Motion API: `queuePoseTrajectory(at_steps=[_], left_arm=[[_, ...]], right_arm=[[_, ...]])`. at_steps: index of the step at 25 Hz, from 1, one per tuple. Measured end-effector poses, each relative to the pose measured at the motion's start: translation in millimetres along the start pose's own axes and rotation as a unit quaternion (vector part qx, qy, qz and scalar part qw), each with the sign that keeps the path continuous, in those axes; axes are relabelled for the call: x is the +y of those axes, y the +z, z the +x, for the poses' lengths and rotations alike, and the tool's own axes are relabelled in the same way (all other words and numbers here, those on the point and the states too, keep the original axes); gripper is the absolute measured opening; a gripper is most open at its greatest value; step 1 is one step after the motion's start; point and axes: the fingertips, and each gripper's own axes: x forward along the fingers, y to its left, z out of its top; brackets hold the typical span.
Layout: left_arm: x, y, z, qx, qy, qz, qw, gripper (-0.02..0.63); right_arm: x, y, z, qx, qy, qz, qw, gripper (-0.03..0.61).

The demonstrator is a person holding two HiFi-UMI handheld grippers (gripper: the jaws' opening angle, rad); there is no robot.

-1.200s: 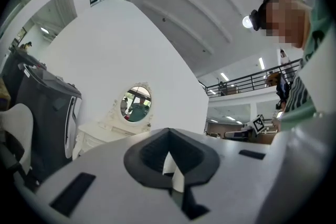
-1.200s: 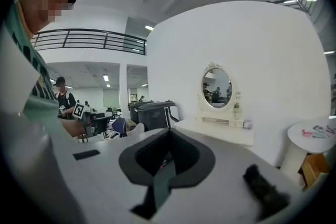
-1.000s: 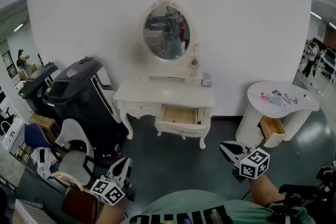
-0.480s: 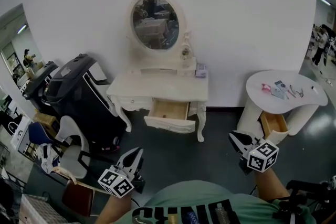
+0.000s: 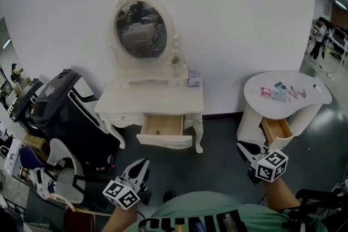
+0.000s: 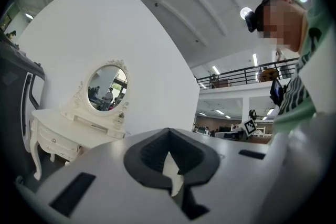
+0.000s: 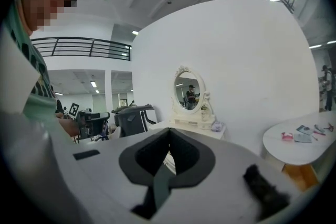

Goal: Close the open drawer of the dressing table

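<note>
The white dressing table [image 5: 149,99] stands against the white wall, with an oval mirror [image 5: 140,30] on top. Its middle drawer [image 5: 163,131] is pulled out and shows a bare wooden bottom. My left gripper [image 5: 140,170] is low in the head view, shut and empty, well short of the drawer. My right gripper [image 5: 244,151] hovers at the lower right, also shut with nothing in it. The left gripper view has the dressing table [image 6: 62,131] far to the left of the shut left gripper [image 6: 168,134]. In the right gripper view the mirror [image 7: 188,93] rises above the shut right gripper [image 7: 169,132].
A black machine [image 5: 57,111] stands left of the dressing table, with a white chair [image 5: 61,167] in front of it. A white round table [image 5: 285,96] at the right carries small items and has its own open drawer [image 5: 276,130]. Dark floor lies in between.
The dressing table has slid left in the head view and looks nearer. Both grippers have moved forward toward it, the left one shifting rightward; both stay shut.
</note>
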Motion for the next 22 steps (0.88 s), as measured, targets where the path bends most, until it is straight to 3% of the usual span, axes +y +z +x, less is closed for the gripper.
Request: queuePoseTrajectory(at_steps=[6,11,22], left_arm=[[62,19,64,0.005,-0.068,-0.015,0.9976,0.008],[118,56,107,0.004,-0.124,0.002,0.9923,0.008],[234,63,156,0.028,-0.169,-0.034,0.9846,0.008]], right_arm=[[-22,26,32,-0.006,-0.075,-0.007,0.997,0.011],[-26,54,77,-0.017,-0.124,-0.016,0.992,0.011],[-15,59,198,0.014,-0.146,-0.011,0.989,0.011]])
